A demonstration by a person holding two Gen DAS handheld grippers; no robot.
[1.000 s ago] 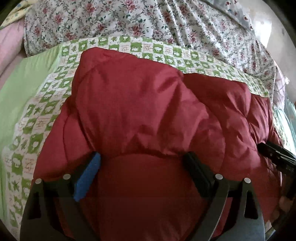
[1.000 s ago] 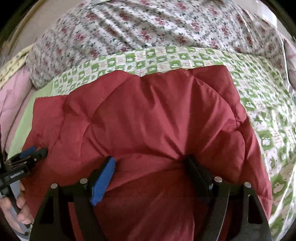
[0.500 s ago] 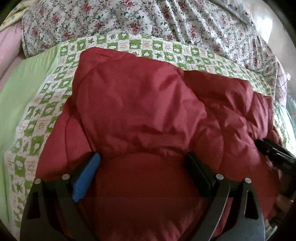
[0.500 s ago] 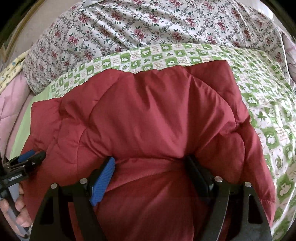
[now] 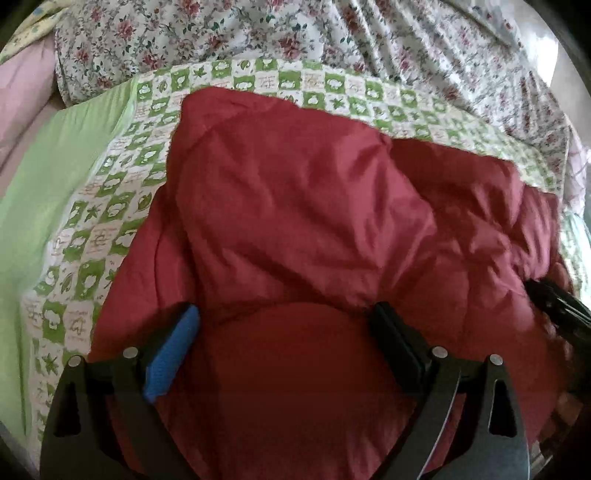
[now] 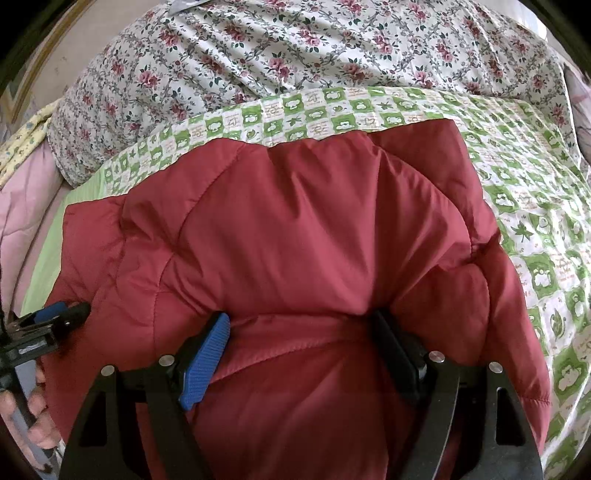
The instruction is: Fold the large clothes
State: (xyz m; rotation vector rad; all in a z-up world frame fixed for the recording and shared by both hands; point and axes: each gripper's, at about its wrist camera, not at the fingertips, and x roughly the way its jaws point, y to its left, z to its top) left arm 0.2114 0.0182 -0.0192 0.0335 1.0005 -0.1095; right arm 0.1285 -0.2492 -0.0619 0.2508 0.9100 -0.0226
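A puffy red quilted jacket (image 5: pixel 295 203) lies folded over on a bed and fills the middle of both views (image 6: pixel 295 221). My left gripper (image 5: pixel 284 314) is shut on a thick roll of the jacket's near edge, with the fabric bulging between the blue pad (image 5: pixel 173 354) and the black pad. My right gripper (image 6: pixel 301 319) holds the same near edge further right, and creases run into both its pads. Each gripper shows in the other's view: the left gripper (image 6: pixel 55 317) at the left edge with a hand (image 6: pixel 37 417) on it, the right gripper (image 5: pixel 554 299) at the right edge.
Under the jacket is a green-and-white checked sheet (image 5: pixel 92 229) (image 6: pixel 535 240). A bunched floral quilt (image 5: pixel 295 33) (image 6: pixel 295 48) lies along the far side. Pink bedding (image 5: pixel 22 92) and a plain green strip (image 5: pixel 37 184) are at the left.
Both grippers keep their hold on the jacket. The left wrist view has tipped slightly, so a little more sheet and quilt shows beyond the jacket.
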